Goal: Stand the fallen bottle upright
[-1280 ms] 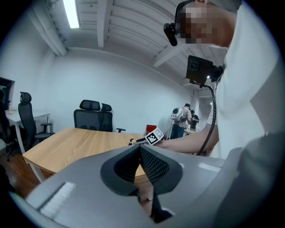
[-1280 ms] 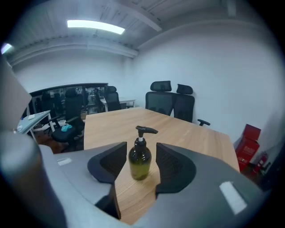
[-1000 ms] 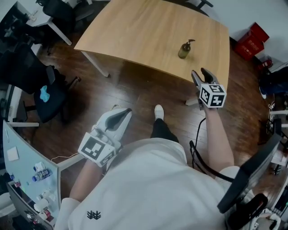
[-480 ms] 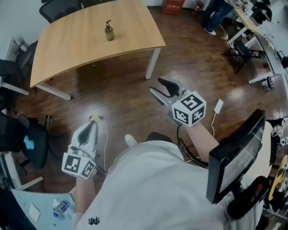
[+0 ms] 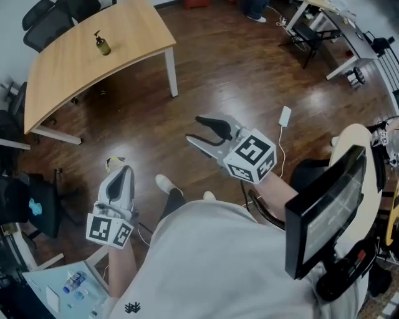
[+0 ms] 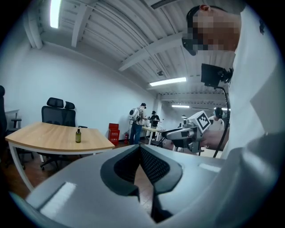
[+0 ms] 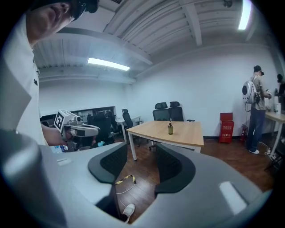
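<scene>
An olive-green pump bottle (image 5: pixel 103 43) stands upright on the light wooden table (image 5: pixel 75 62), far up and left in the head view. It also shows upright as the bottle (image 6: pixel 78 135) in the left gripper view and the bottle (image 7: pixel 170 128) in the right gripper view. Both grippers hang over the dark wood floor, well away from the table. My left gripper (image 5: pixel 119 173) has its jaws together and holds nothing. My right gripper (image 5: pixel 196 129) is open and empty.
Black office chairs (image 5: pixel 47 19) stand behind the table. A monitor (image 5: pixel 324 212) rises at the right, and desks (image 5: pixel 336 31) are at the back right. A white adapter with cable (image 5: pixel 284 116) and a yellow-black strap (image 5: pixel 113 163) lie on the floor. People (image 7: pixel 257 111) stand by a far desk.
The view has swung away from the table, which has slid to the upper left and grown smaller. Both grippers have come away from it; the bottle has stayed upright throughout.
</scene>
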The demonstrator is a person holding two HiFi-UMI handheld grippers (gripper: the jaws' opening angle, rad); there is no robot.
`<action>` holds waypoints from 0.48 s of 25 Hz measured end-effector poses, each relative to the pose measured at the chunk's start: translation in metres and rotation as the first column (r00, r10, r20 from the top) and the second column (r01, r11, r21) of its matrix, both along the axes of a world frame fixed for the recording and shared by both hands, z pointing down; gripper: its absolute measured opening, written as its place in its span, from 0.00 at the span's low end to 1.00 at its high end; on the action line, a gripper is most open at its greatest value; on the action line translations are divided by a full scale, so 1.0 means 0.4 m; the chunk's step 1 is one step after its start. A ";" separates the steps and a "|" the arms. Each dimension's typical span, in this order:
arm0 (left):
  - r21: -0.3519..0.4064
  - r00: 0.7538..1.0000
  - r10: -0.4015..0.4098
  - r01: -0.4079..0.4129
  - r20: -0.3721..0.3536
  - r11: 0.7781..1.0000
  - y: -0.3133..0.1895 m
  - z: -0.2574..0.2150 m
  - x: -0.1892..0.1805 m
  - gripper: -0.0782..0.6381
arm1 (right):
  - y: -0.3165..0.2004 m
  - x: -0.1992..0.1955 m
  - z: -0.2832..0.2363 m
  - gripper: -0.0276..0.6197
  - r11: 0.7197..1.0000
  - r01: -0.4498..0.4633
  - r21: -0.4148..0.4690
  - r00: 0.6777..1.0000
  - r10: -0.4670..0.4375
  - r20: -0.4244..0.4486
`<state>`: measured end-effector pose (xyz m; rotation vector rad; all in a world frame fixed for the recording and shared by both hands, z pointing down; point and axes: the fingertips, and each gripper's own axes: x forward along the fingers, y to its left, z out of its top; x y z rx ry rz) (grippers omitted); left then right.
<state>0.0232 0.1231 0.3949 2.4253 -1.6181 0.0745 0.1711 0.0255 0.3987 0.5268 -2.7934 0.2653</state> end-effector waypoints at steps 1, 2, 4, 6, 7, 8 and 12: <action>-0.007 1.000 0.006 -0.006 -0.006 1.000 0.018 0.005 0.038 0.11 | 0.023 0.030 0.002 0.36 1.000 -0.001 -0.001 1.000 0.001 0.000; -0.014 1.000 0.014 -0.014 -0.010 1.000 0.036 0.008 0.073 0.11 | 0.043 0.057 0.003 0.36 1.000 -0.002 -0.003 1.000 0.002 0.000; -0.026 0.999 0.036 -0.036 -0.011 0.999 0.068 0.014 0.137 0.11 | 0.077 0.106 0.001 0.36 1.000 -0.002 -0.005 1.000 0.002 0.001; -0.043 0.998 0.054 -0.054 -0.009 0.998 0.098 0.024 0.186 0.11 | 0.106 0.148 0.000 0.35 1.000 -0.004 -0.005 1.000 0.004 -0.001; -0.051 0.998 0.057 -0.057 -0.009 0.997 0.110 0.027 0.203 0.11 | 0.117 0.164 0.000 0.35 1.000 -0.006 -0.006 1.000 0.006 -0.001; -0.057 0.998 0.057 -0.057 -0.011 0.997 0.121 0.029 0.215 0.11 | 0.127 0.178 -0.002 0.35 1.000 -0.007 -0.007 1.000 0.007 0.000; -0.062 0.998 0.062 -0.063 -0.011 0.996 0.150 0.022 0.253 0.11 | 0.158 0.216 -0.021 0.35 1.000 -0.007 0.009 1.000 0.007 0.006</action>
